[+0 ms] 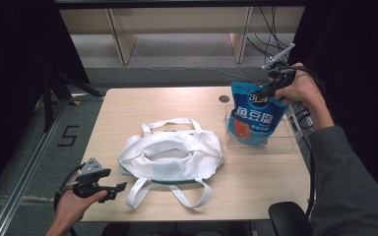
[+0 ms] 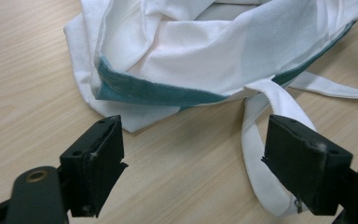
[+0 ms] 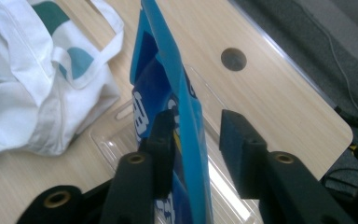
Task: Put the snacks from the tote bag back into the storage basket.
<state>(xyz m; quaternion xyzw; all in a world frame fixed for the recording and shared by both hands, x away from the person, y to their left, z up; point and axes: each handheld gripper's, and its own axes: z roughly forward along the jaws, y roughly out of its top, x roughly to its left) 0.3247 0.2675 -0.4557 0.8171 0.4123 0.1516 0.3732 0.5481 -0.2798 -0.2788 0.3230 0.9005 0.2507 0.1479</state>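
Note:
A blue snack pouch (image 1: 252, 114) stands upright over a clear plastic tray (image 1: 285, 142) at the table's right side. My right gripper (image 1: 269, 90) is at the pouch's top right corner. In the right gripper view the pouch (image 3: 186, 107) runs edge-on between the jaws; the left jaw lies against it and a narrow gap shows at the right jaw. A white tote bag (image 1: 171, 156) with teal trim lies mouth-up at mid-table. My left gripper (image 1: 115, 189) hovers open at the front left, facing the bag's corner (image 2: 135, 88) and one strap (image 2: 261, 154).
A round cable hole (image 1: 224, 98) sits in the tabletop behind the tray. The bag's straps (image 1: 187, 195) trail toward the table's front edge. Bare wood lies left of the bag. Shelving and cables stand beyond the far edge.

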